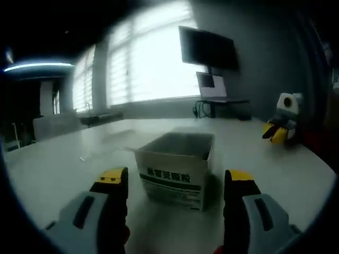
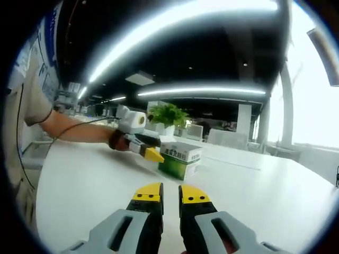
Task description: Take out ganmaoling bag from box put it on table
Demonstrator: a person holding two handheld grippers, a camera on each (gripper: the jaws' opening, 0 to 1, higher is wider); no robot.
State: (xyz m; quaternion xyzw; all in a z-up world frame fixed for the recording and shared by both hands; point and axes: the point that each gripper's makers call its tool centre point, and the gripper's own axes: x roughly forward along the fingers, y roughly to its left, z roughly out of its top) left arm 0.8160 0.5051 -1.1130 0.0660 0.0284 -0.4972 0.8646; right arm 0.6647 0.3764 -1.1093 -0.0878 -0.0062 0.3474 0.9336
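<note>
Left gripper view: we see the open-topped cardboard box (image 1: 177, 169), white with a green band and dark print, standing on the smooth white table (image 1: 58, 169) between the yellow-tipped jaws of our left hand-held gripper (image 1: 177, 182), spread wide. Its contents are hidden.

Right gripper view: our right hand-held gripper (image 2: 170, 194) is nearly closed, holding nothing; the box (image 2: 180, 159) sits ahead.

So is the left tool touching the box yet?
Apart. In the left gripper view, bare table separates the open left tool from the box ahead.

The box (image 1: 177, 169) sits on the table (image 1: 63, 164), with a monitor (image 1: 207, 48) behind.
</note>
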